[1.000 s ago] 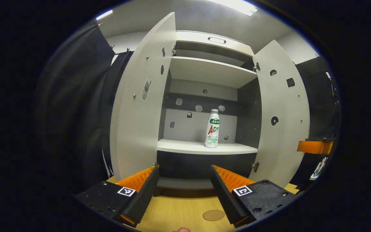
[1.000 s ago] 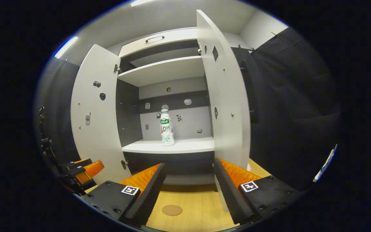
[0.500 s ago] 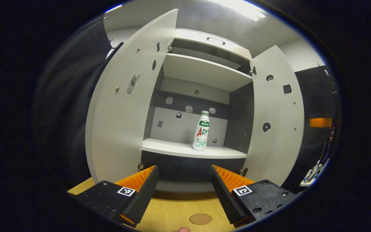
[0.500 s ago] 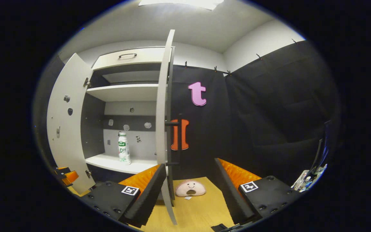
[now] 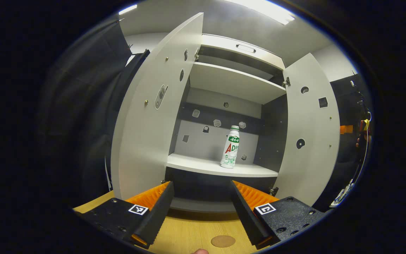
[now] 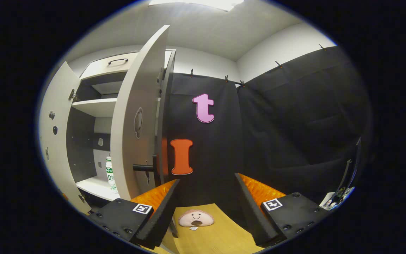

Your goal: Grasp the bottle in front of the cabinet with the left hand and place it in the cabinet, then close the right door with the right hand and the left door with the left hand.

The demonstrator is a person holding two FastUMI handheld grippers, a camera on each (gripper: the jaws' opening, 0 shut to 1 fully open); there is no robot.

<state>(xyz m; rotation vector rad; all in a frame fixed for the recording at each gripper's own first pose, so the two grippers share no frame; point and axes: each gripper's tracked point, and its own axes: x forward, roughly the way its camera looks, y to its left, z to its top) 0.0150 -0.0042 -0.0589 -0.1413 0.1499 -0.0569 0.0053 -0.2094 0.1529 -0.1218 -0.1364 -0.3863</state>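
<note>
Bottle (image 5: 230,152) stands upright on the white shelf (image 5: 220,167) inside the cabinet, a bit right of the middle of the left gripper view, with nothing touching it. It looks like a small plastic drink bottle, so I think it is light and a little slippery, and a bump could tip it over. It needs no more holding now, I think. The doors are next.

Going left to right in the left gripper view: the left door (image 5: 150,116) stands wide open on the left side, then the shelf with the bottle, then the right door (image 5: 310,134) open on the right side. At the bottom, the left gripper (image 5: 200,208) has its jaws wide apart and holds nothing.

In the right gripper view, the bottle peeks out low at the left, behind the right door (image 6: 134,130). The door looks stiff and flat, and should swing easy on its hinges. A dark handle (image 6: 143,168) sticks out of it, a good spot to push. The right gripper (image 6: 206,211) at the bottom is wide open and empty, near the door but not touching it
</note>
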